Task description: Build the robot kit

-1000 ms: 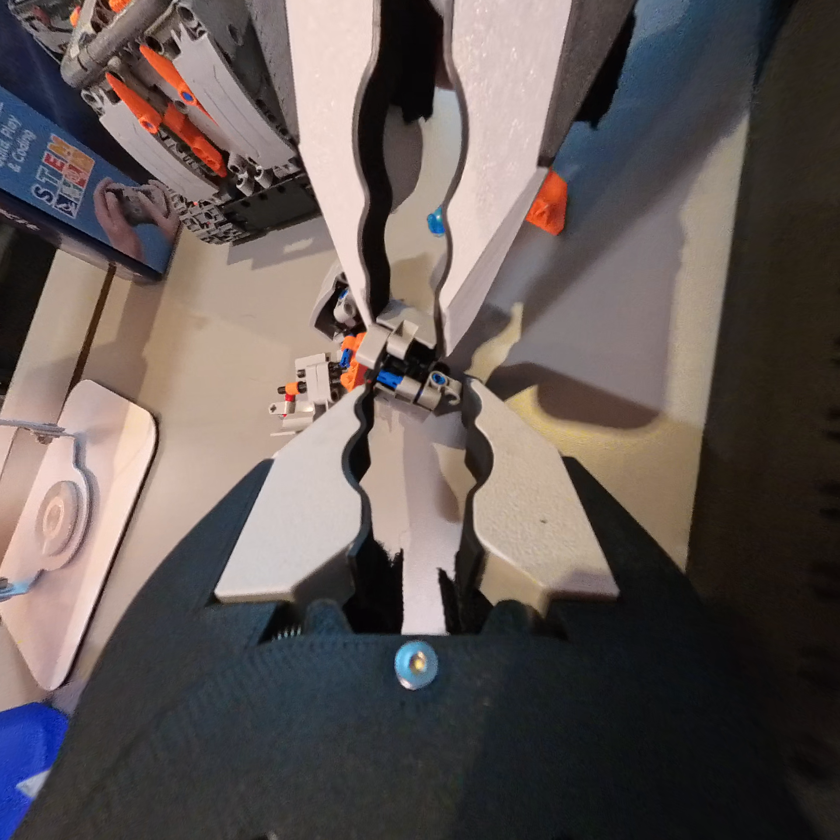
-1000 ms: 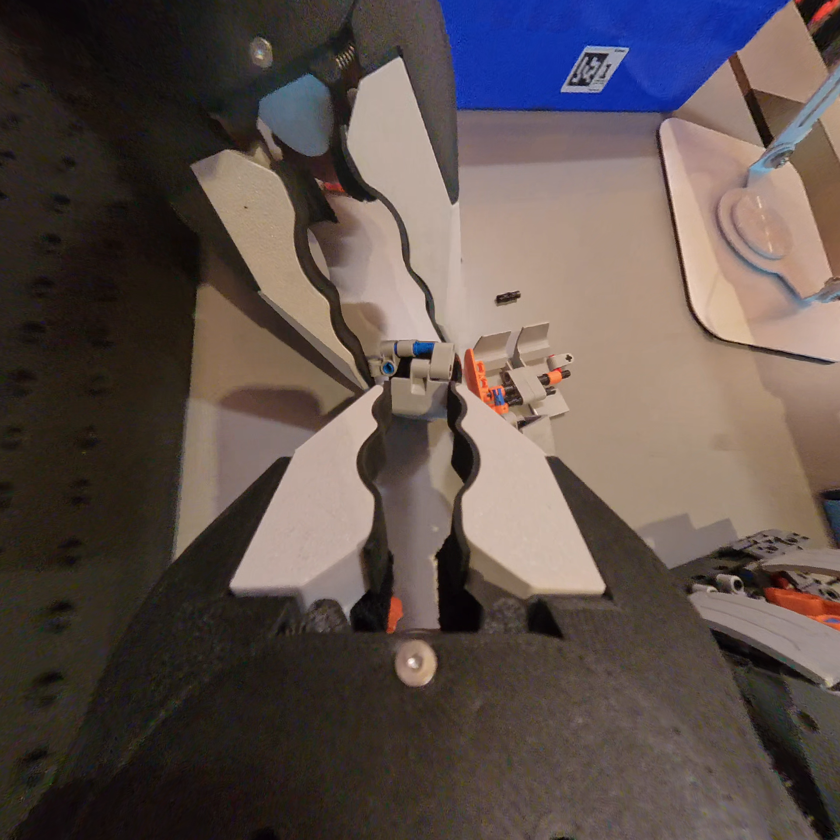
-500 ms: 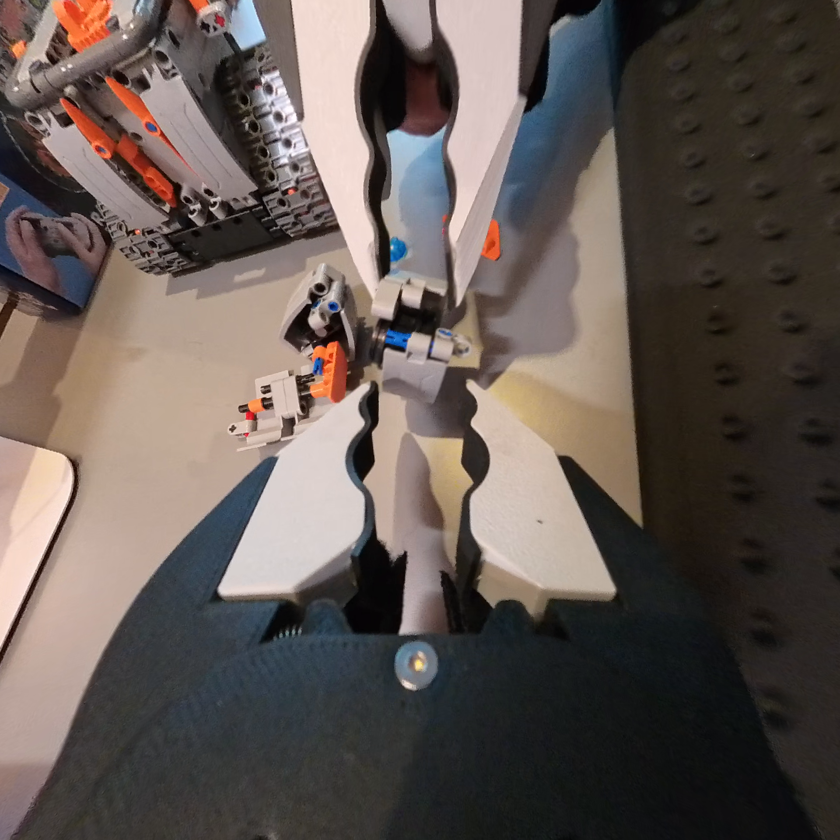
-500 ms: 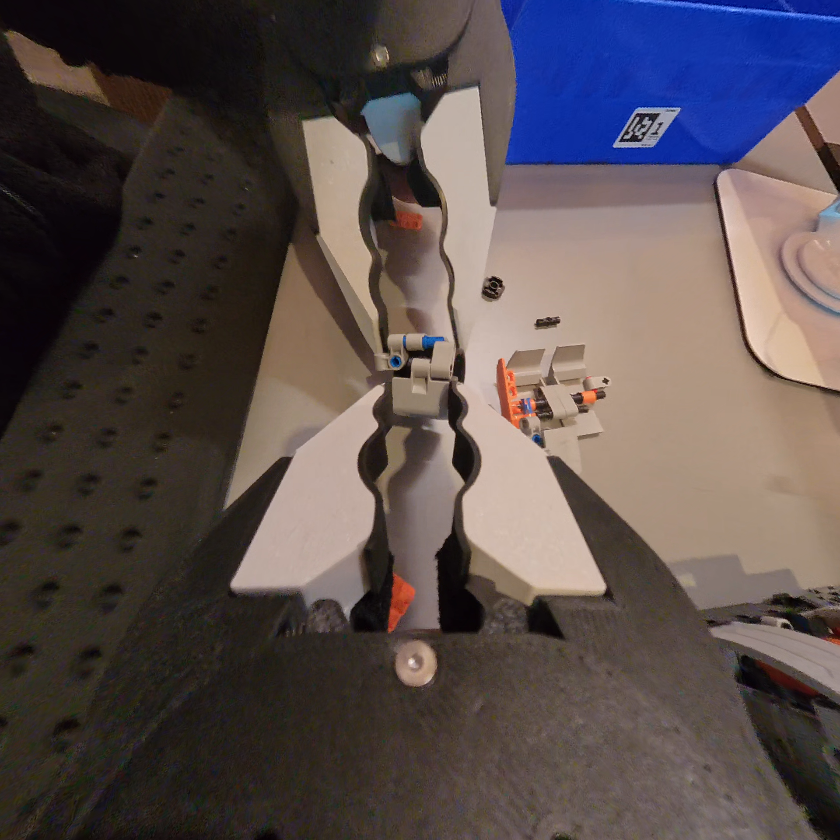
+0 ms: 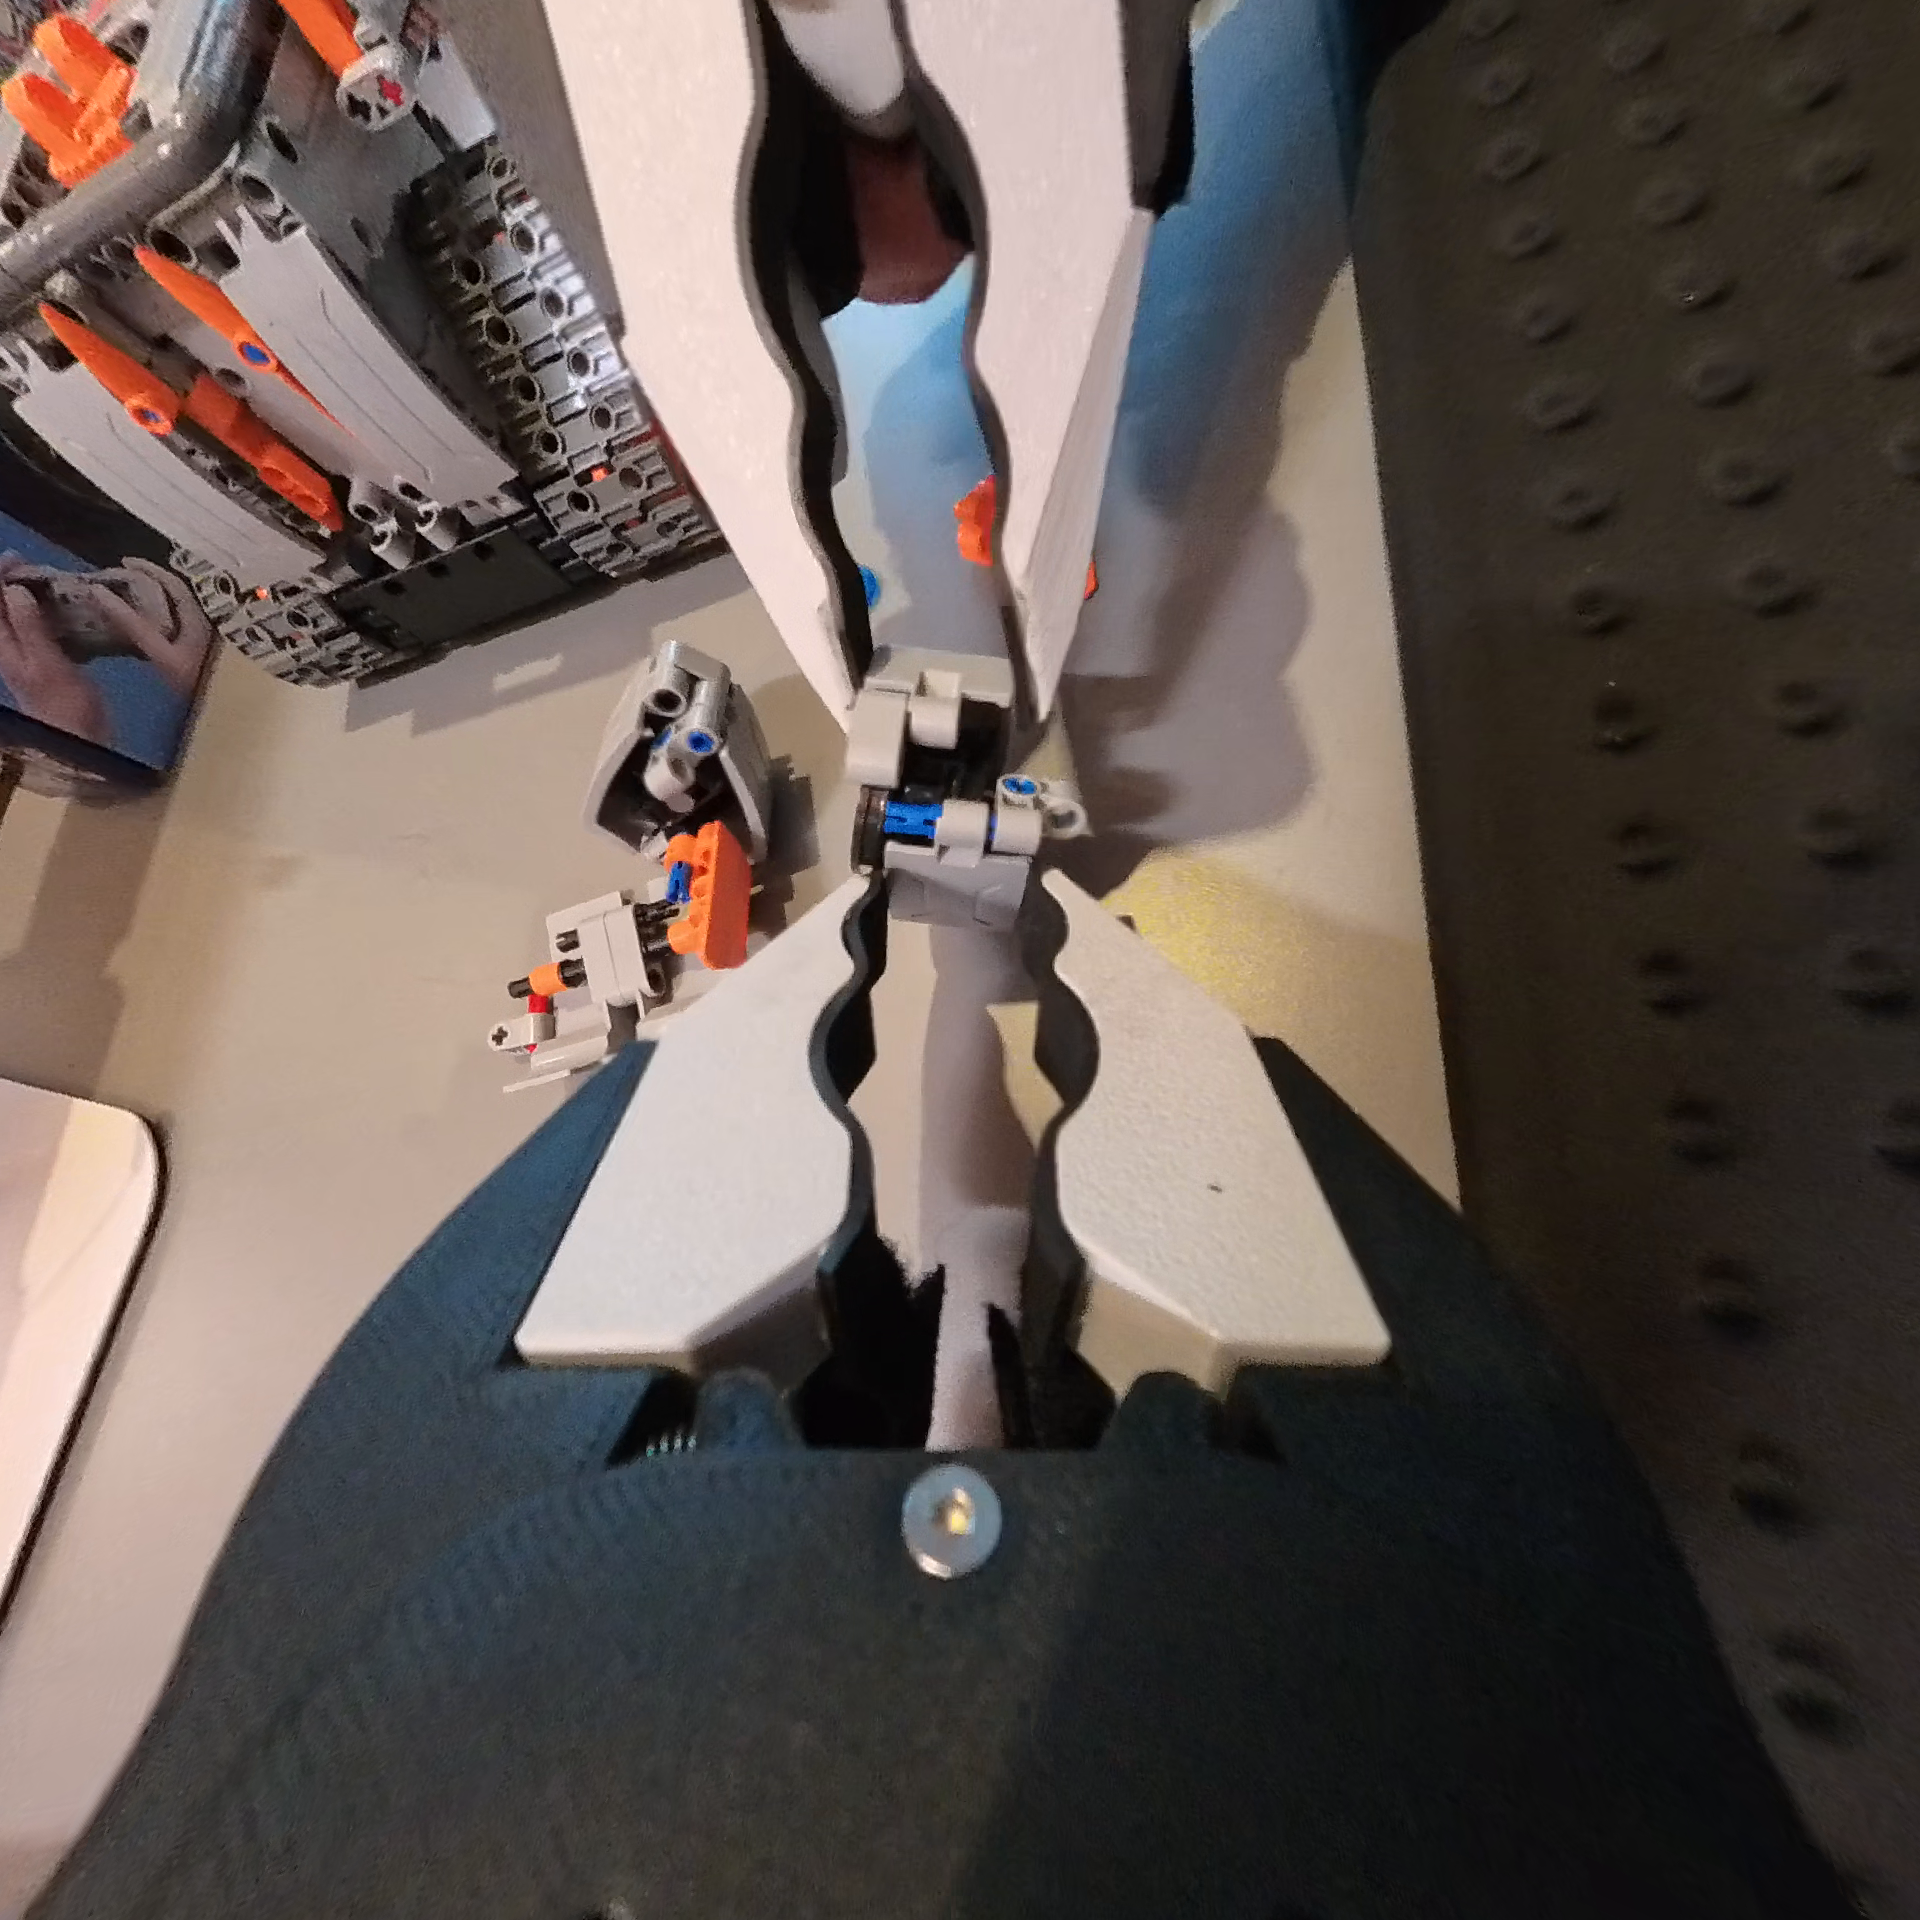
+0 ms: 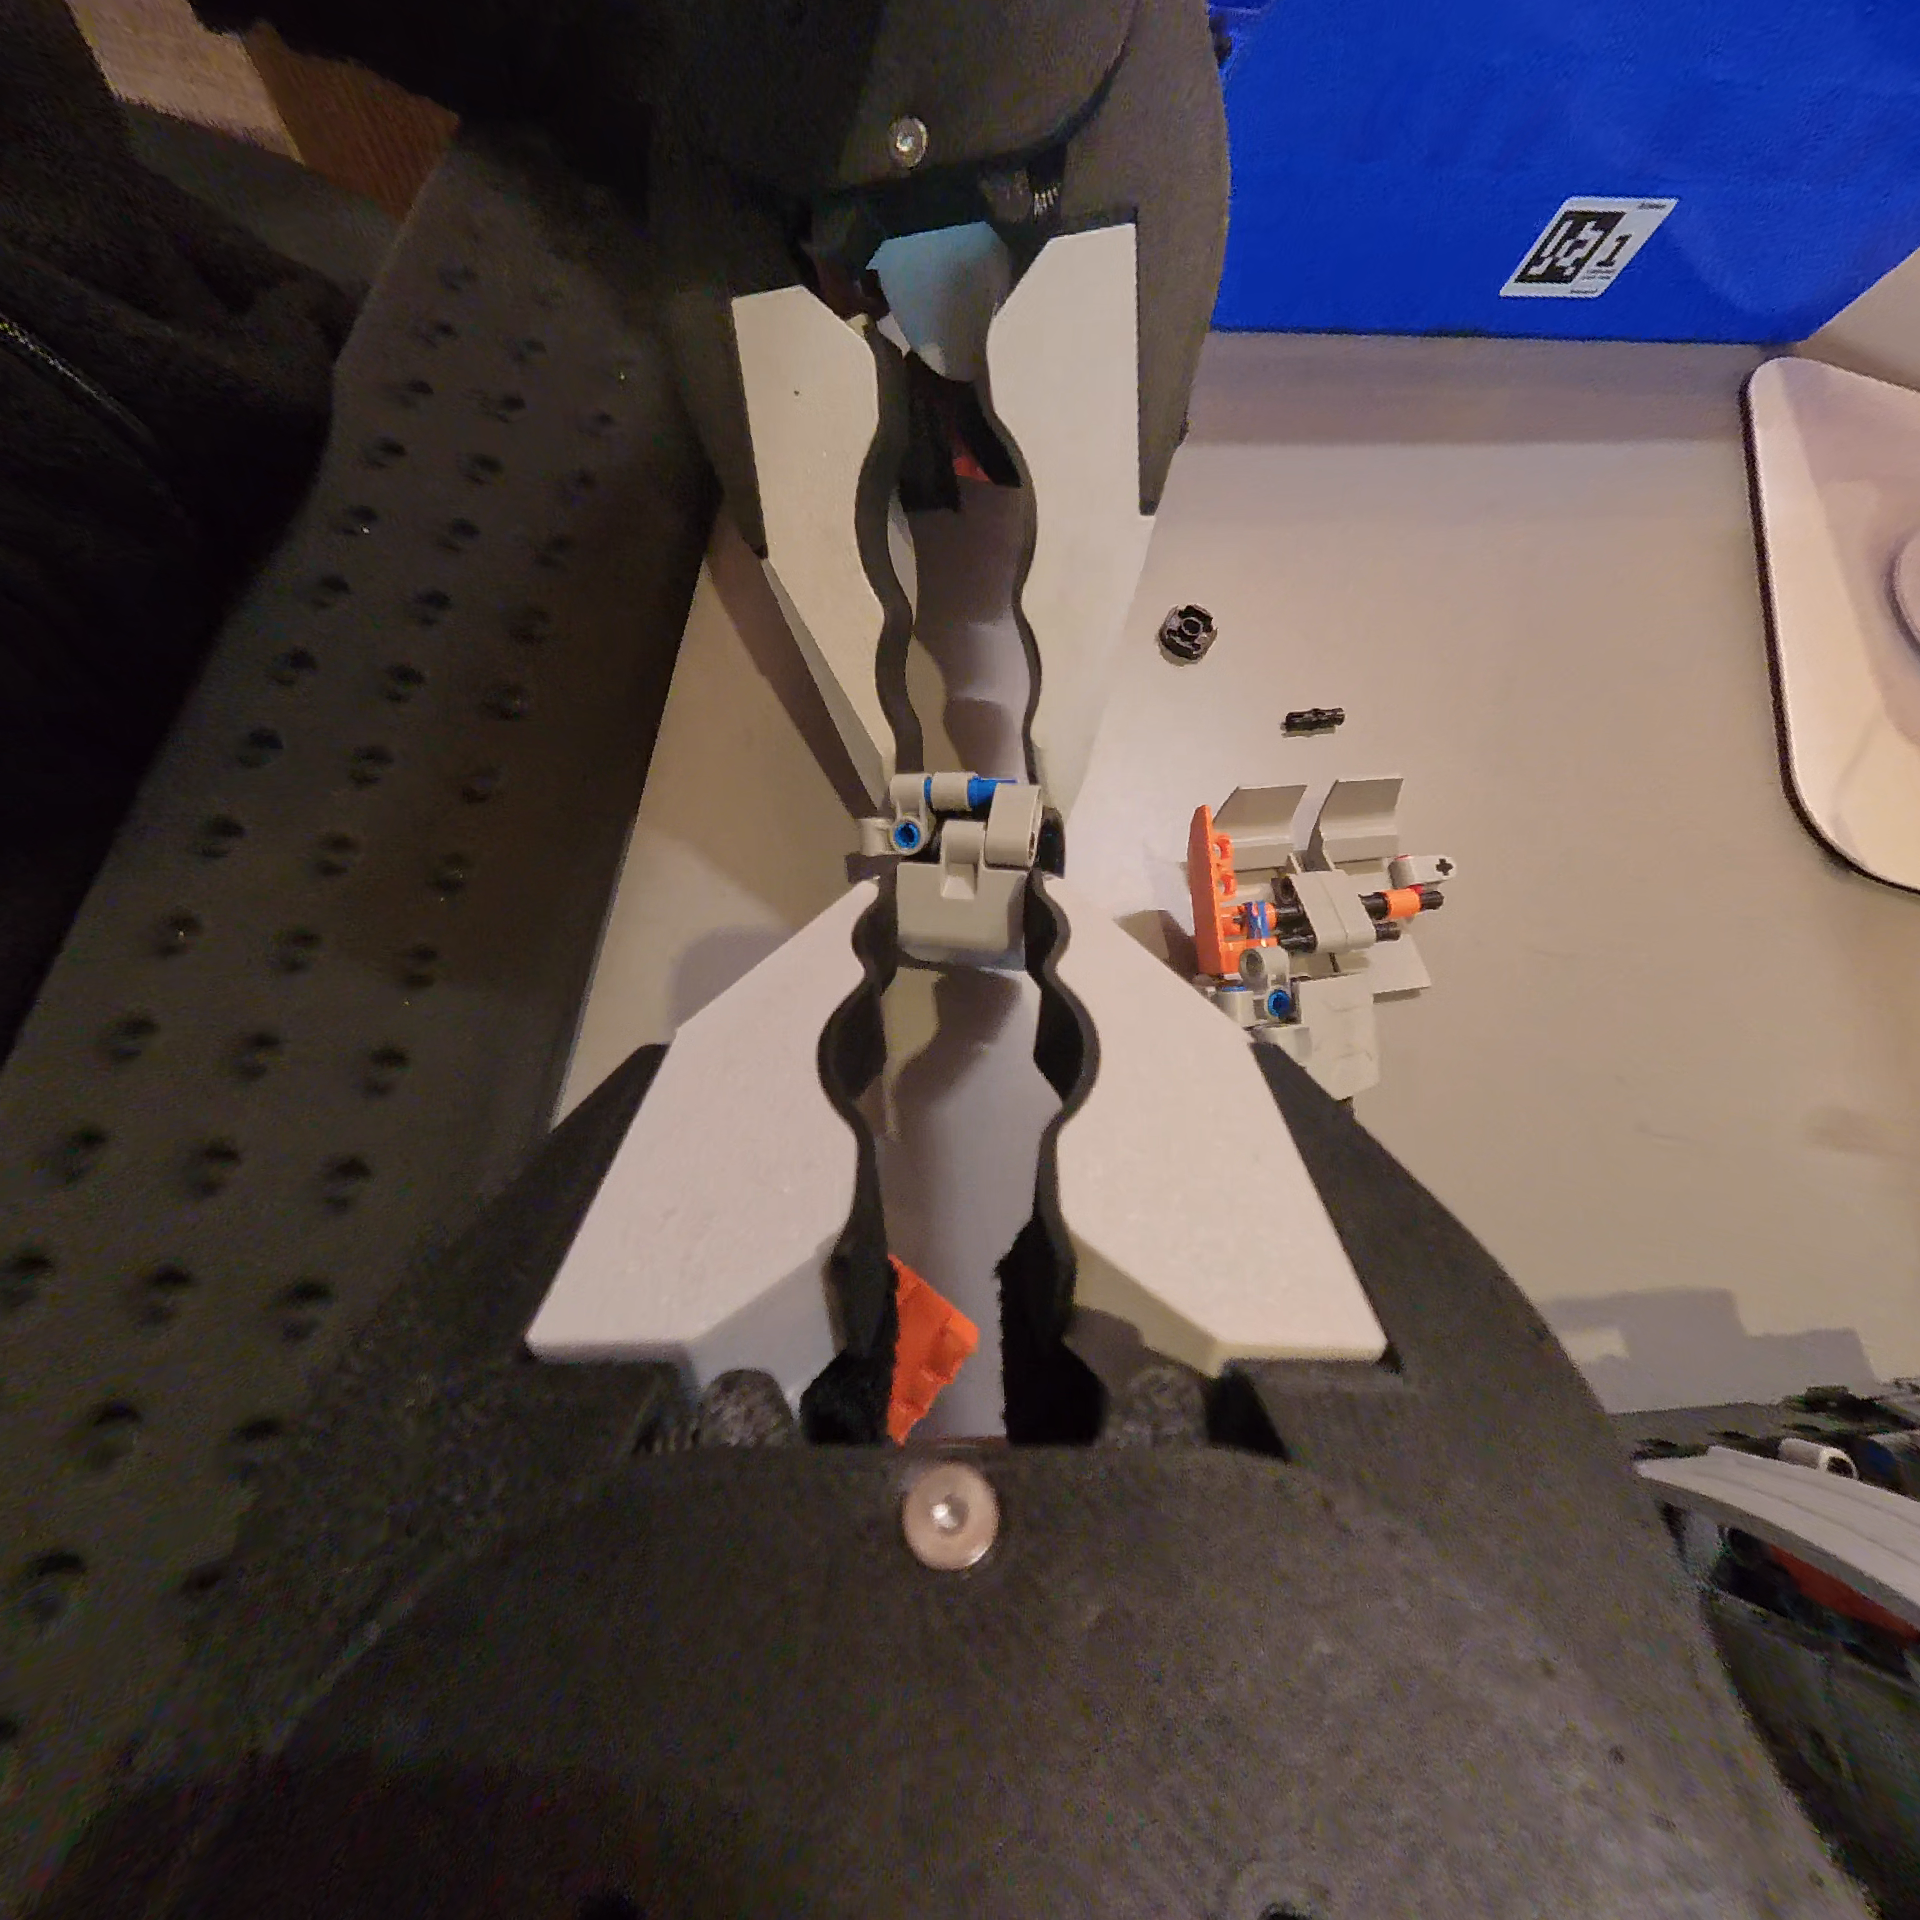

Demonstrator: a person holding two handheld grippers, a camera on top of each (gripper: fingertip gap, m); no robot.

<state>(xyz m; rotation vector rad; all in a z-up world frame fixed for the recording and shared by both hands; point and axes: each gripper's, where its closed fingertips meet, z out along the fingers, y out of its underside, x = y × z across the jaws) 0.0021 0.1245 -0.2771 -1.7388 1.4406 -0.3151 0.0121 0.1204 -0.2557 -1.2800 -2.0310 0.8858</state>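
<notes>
A small grey brick assembly with blue pins hangs above the beige table between my two grippers, which face each other tip to tip. My left gripper is shut on the assembly's near grey block. My right gripper comes in from the top of the left wrist view and is shut on the far grey part. In the right wrist view my right gripper clamps the grey block, and the left gripper holds the blue-pin end.
A grey and orange sub-assembly and a curved grey shell lie on the table. A large tracked model, a dimpled black mat, a blue box, a white tray and a loose orange piece surround them. The grippers are tip to tip, or close to it. Both grippers' tips are roughly 5 cm from the curved grey shell. It turns up in the right wrist view as well.
Both grippers have swung into line with each other and shifted toward the black mat, carrying the assembly. It now sits straighter between the two pairs of tips.
</notes>
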